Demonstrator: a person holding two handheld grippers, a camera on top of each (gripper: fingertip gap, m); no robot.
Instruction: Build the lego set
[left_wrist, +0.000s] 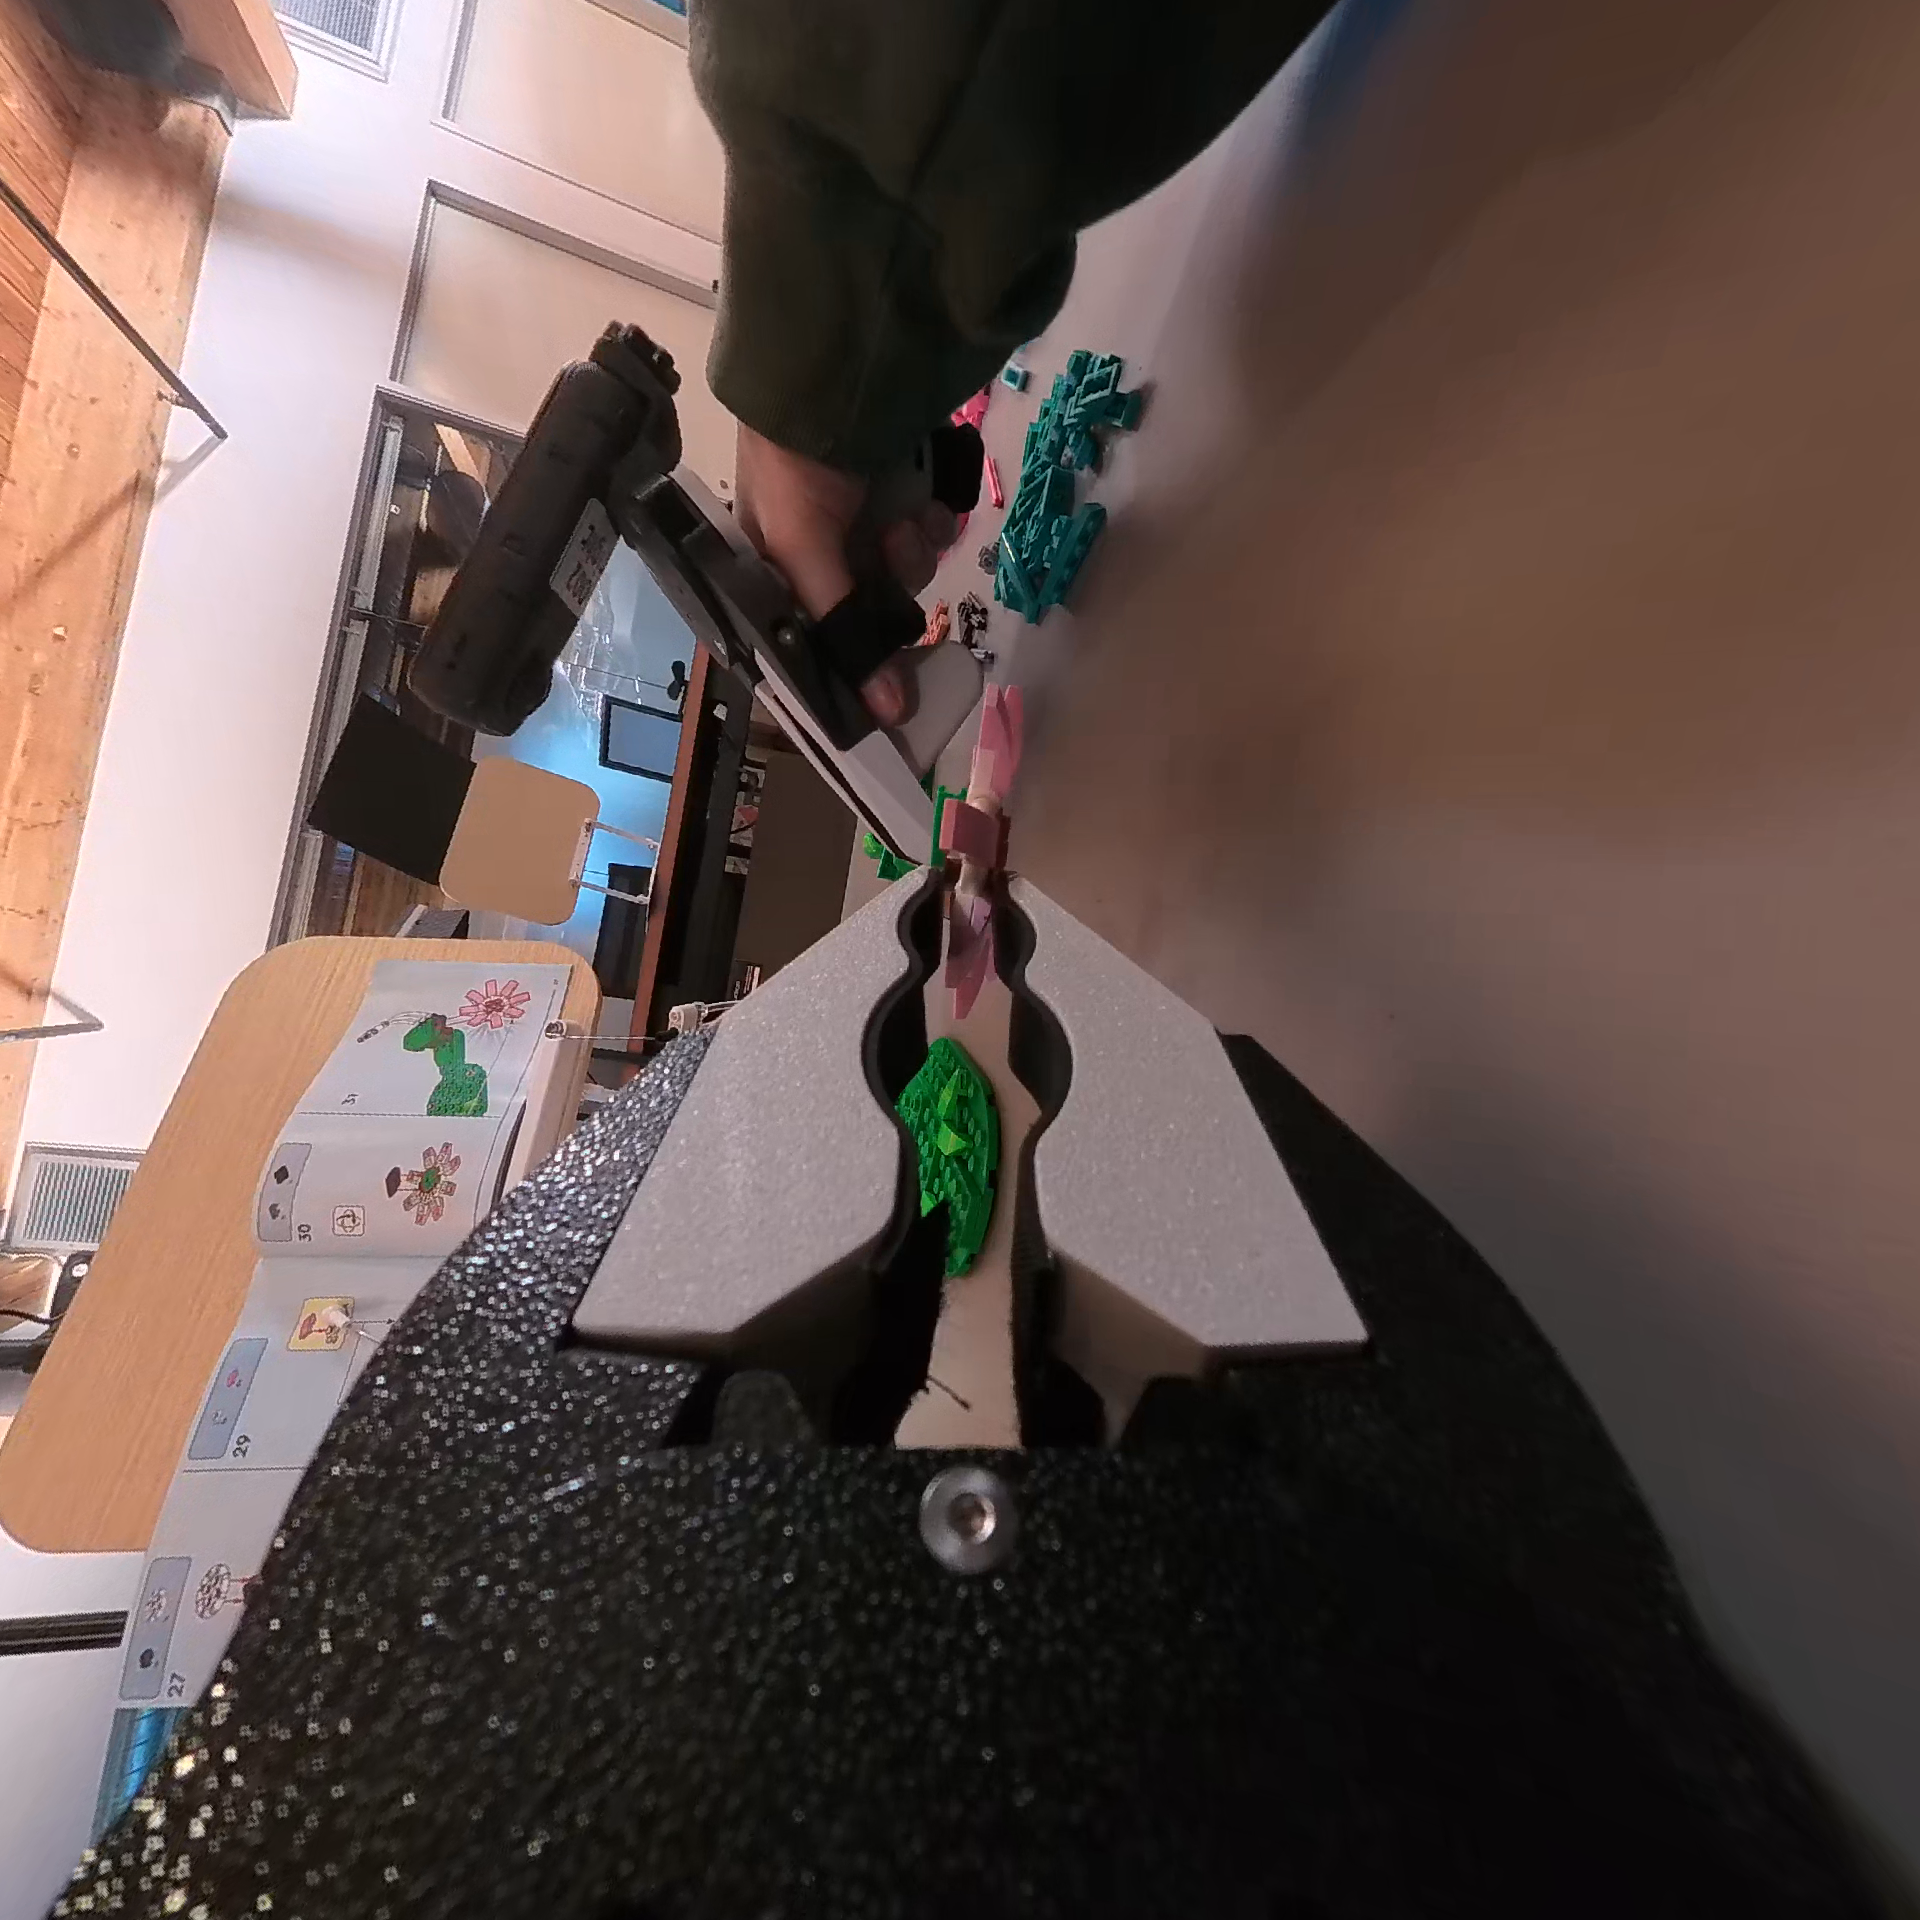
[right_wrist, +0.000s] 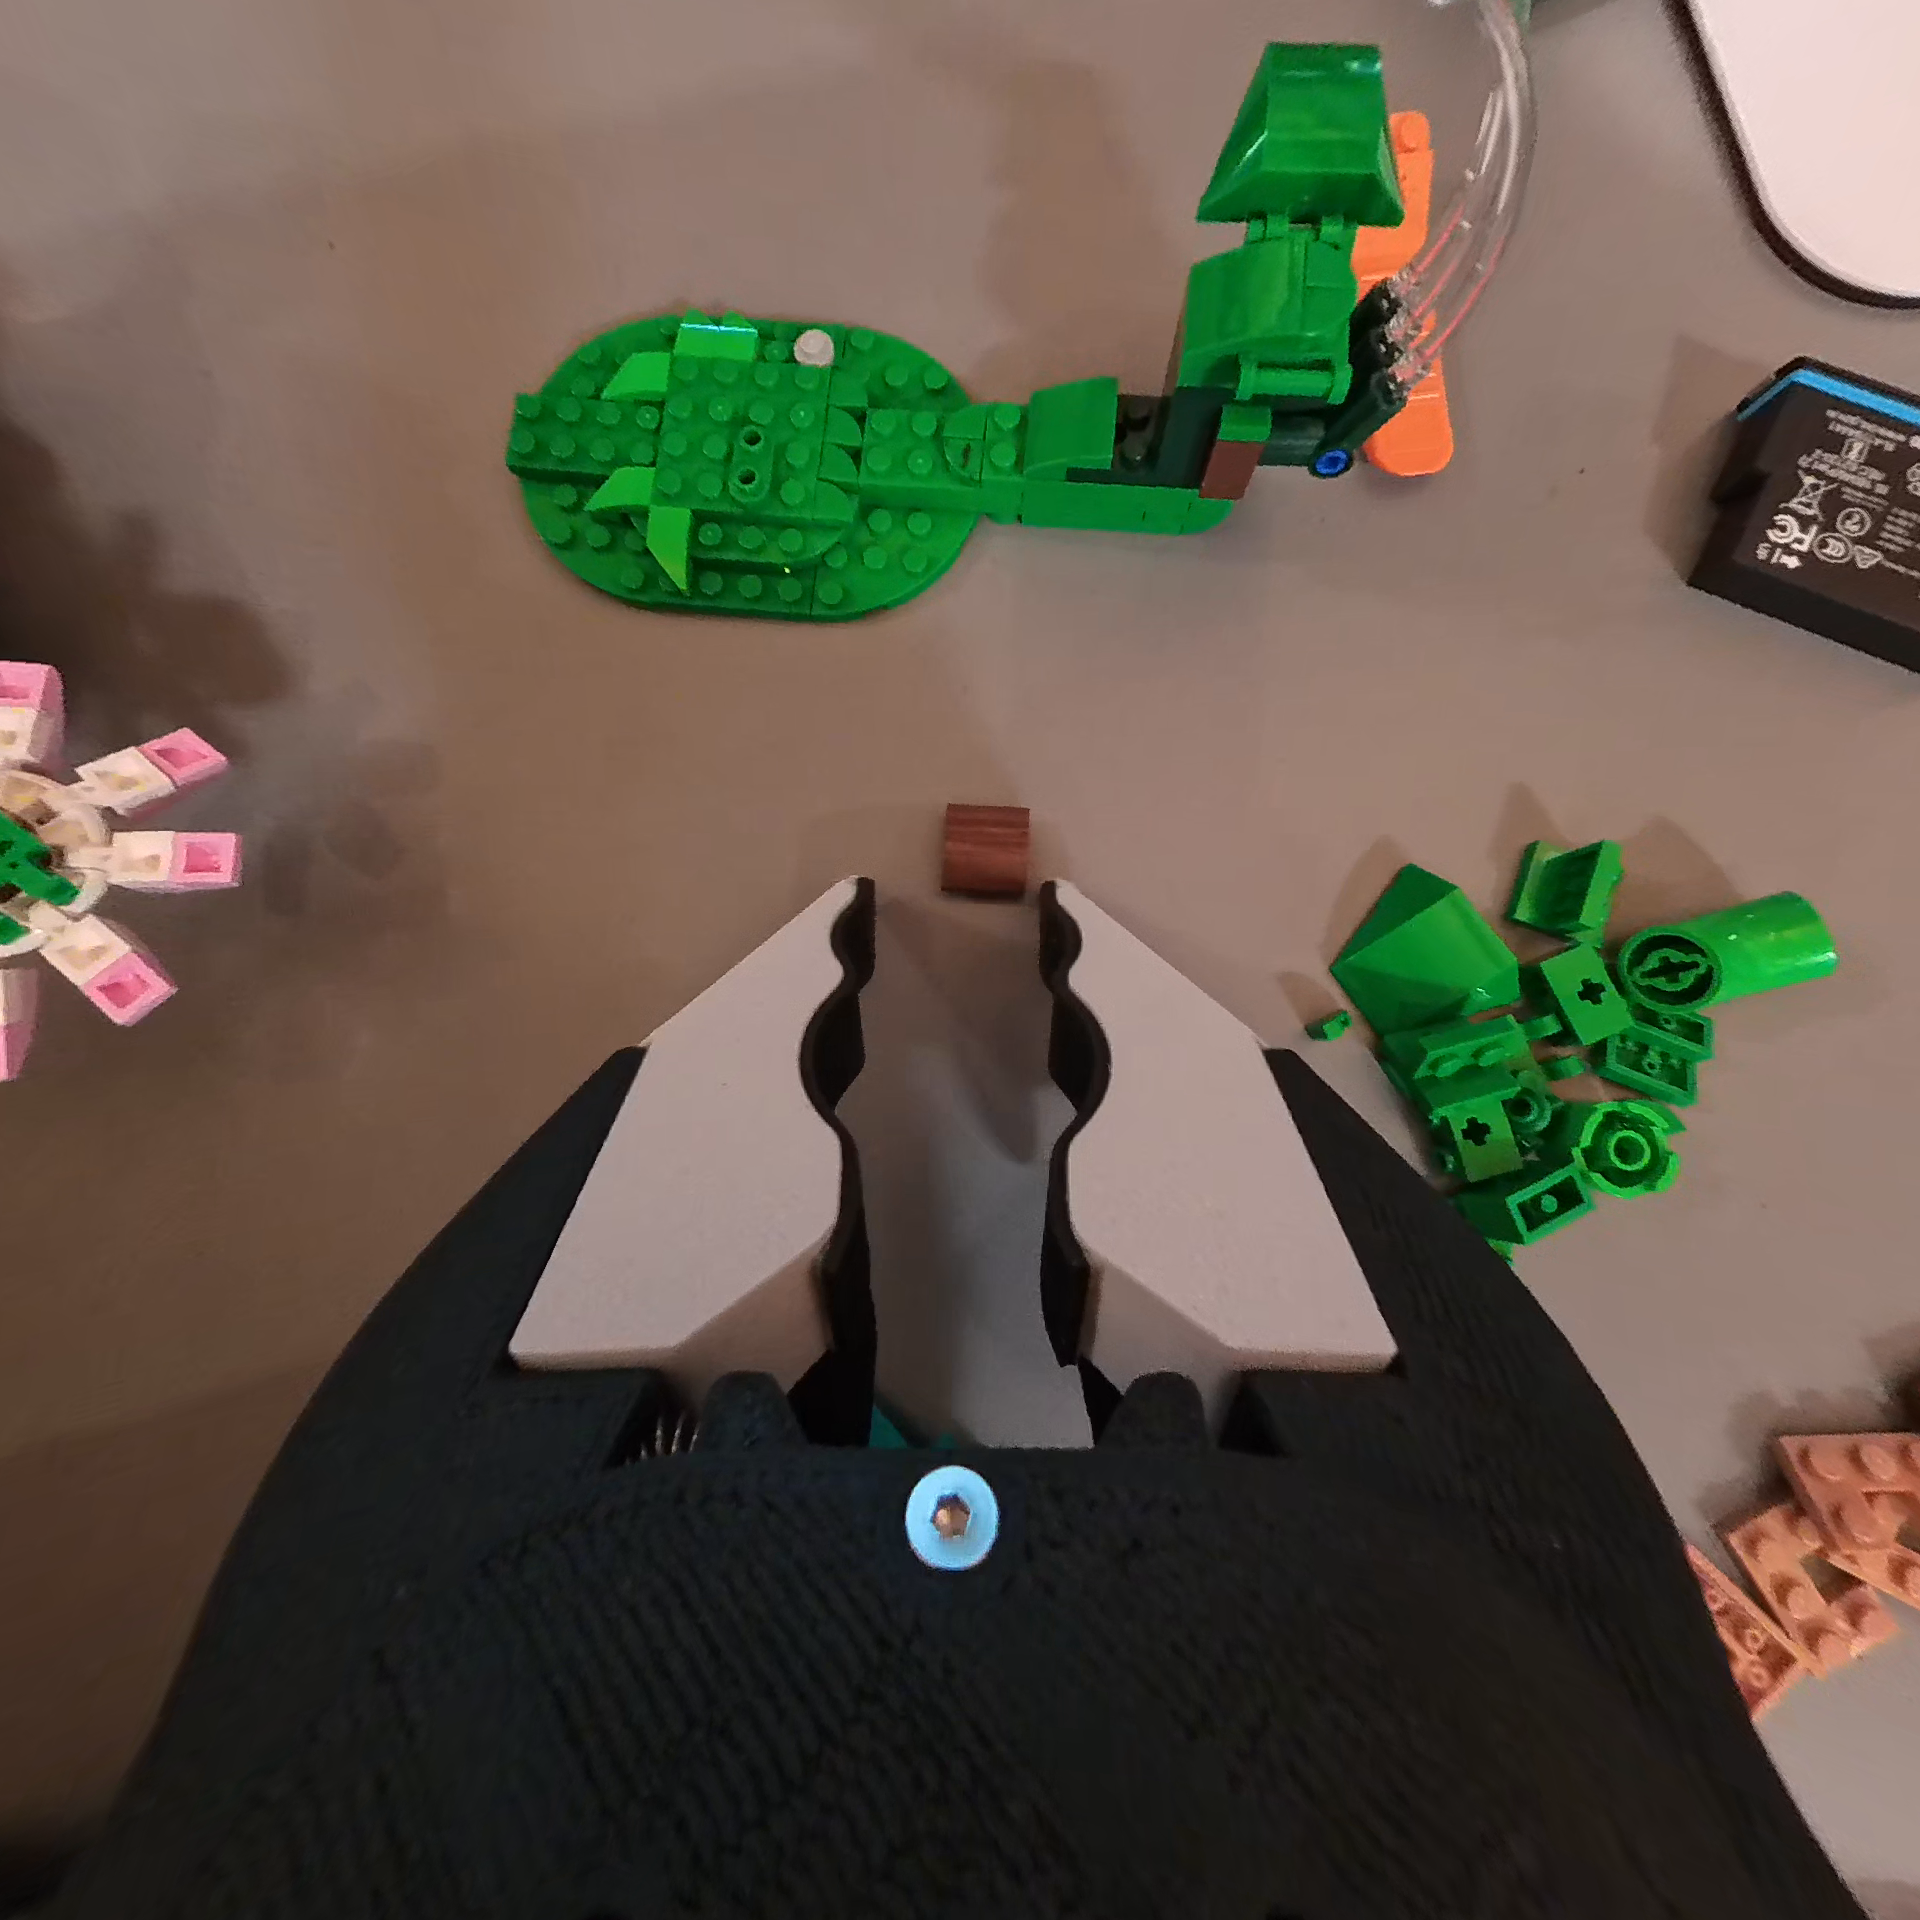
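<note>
My left gripper (left_wrist: 971, 891) is shut on the edge of a pink and white flower (left_wrist: 985, 821) that lies on the grey table (left_wrist: 1455, 935). The flower also shows at the left edge of the right wrist view (right_wrist: 114, 862). My right gripper (right_wrist: 956, 902) is open and empty, low over the table. A small brown brick (right_wrist: 985, 850) lies just ahead of its tips, between the lines of the two fingers. A green leaf base with a bent green stem (right_wrist: 727, 468) lies farther ahead. A hand holds the right gripper (left_wrist: 920, 831) close beside the flower.
A pile of loose green bricks (right_wrist: 1538, 1049) lies right of my right gripper, and tan plates (right_wrist: 1829, 1538) at the lower right. A black battery (right_wrist: 1818, 520) and an orange piece (right_wrist: 1403, 312) lie beyond. Teal bricks (left_wrist: 1060, 488) lie farther off. An open instruction booklet (left_wrist: 395, 1122) stands propped beside the table.
</note>
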